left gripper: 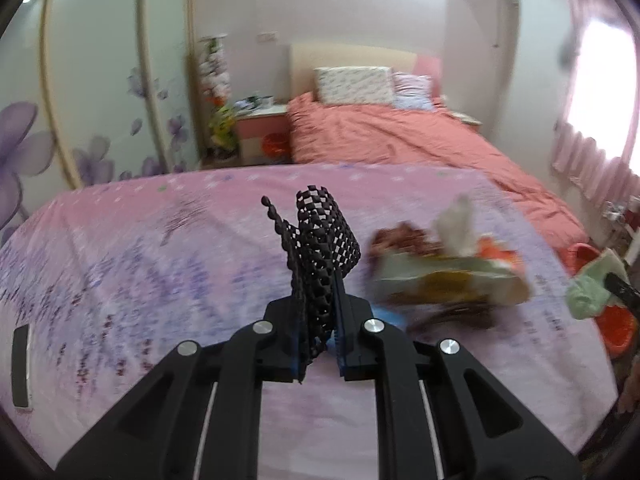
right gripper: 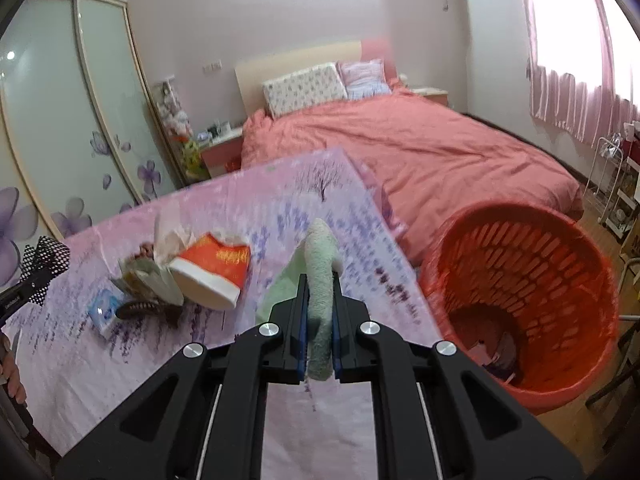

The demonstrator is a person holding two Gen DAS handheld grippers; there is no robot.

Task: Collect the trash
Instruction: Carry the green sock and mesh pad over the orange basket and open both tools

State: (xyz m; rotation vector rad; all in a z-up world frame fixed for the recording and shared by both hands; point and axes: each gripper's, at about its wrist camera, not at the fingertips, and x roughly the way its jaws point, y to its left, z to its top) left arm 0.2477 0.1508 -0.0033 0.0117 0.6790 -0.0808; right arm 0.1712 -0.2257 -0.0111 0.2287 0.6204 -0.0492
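Left gripper (left gripper: 320, 312) clamps black mesh (left gripper: 324, 240); right gripper (right gripper: 320, 332) perhaps green cloth (right gripper: 320, 280)

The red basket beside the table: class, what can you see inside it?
In the red basket, a few scraps lie on the bottom: something pale and something purplish. They are too blurred to name, and the near wall hides part of the floor.

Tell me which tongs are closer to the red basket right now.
Right. The right tongs, shut on a green cloth, hang just beside the red basket. The left tongs, holding black mesh, are farther off across the table.
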